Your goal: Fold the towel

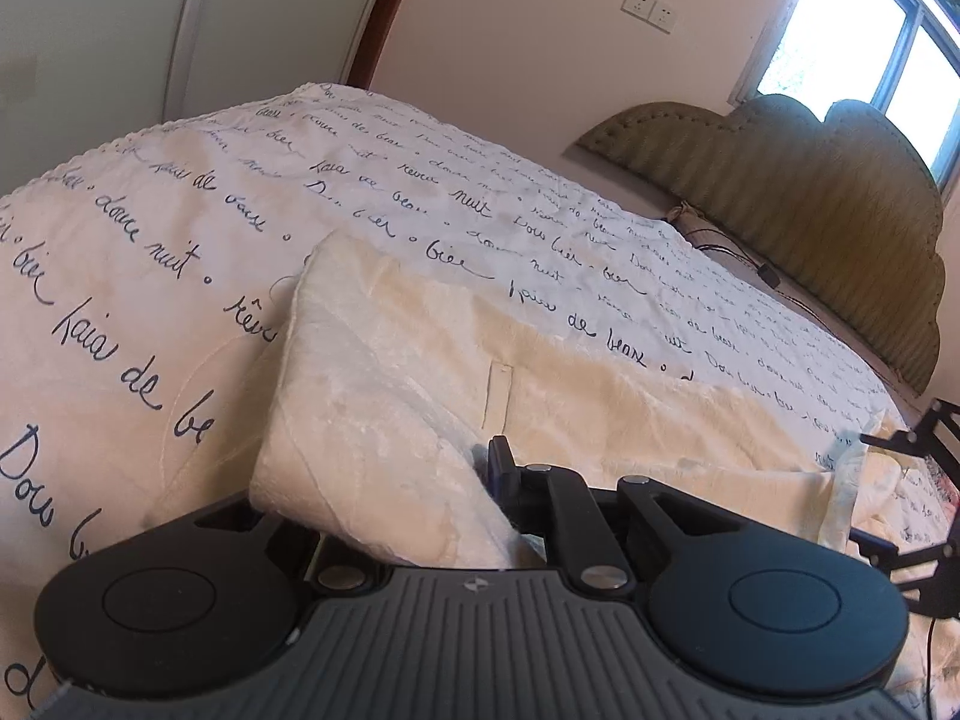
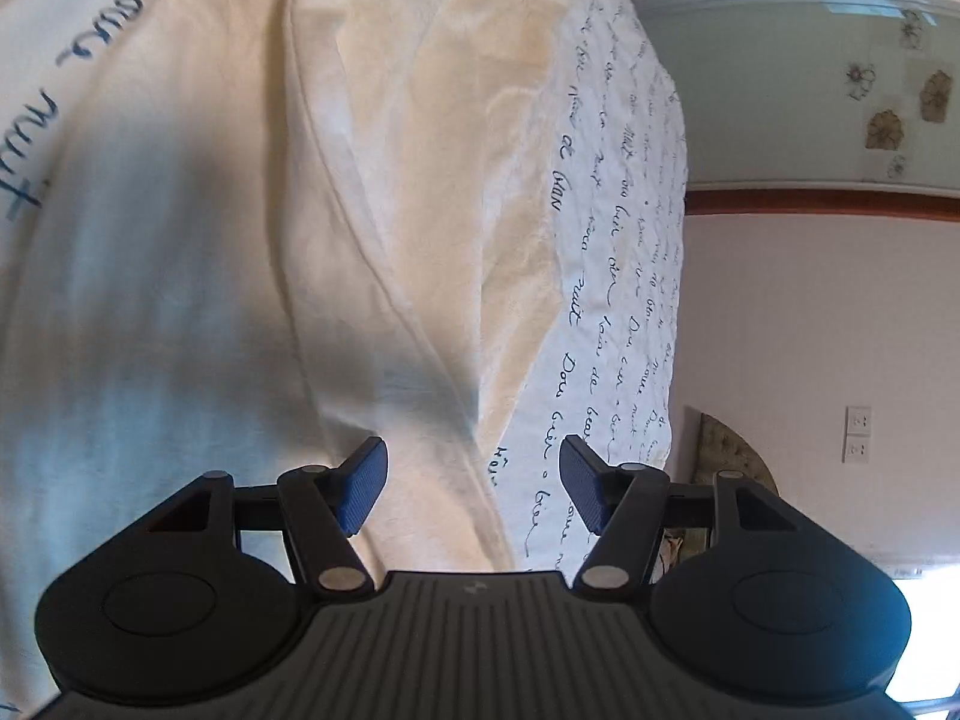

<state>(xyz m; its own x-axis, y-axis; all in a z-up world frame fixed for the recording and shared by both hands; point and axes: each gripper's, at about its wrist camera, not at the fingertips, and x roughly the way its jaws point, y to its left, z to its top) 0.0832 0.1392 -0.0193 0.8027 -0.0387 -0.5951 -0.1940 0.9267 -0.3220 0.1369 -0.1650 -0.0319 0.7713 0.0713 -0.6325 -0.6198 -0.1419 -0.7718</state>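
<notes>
The cream towel lies partly folded on the bed, one thick corner lifted toward the camera. My left gripper is shut on that corner; the cloth drapes over and hides its left finger, and only the right blue pad shows. In the right wrist view the towel fills the middle, with a long fold running down it. My right gripper is open just above the towel's edge, both blue pads apart and nothing pinched between them.
The white bedspread printed with dark script covers the bed under the towel. An olive padded headboard with a dark cable stands at the back right, under a bright window. The bed's edge drops off toward a pink wall.
</notes>
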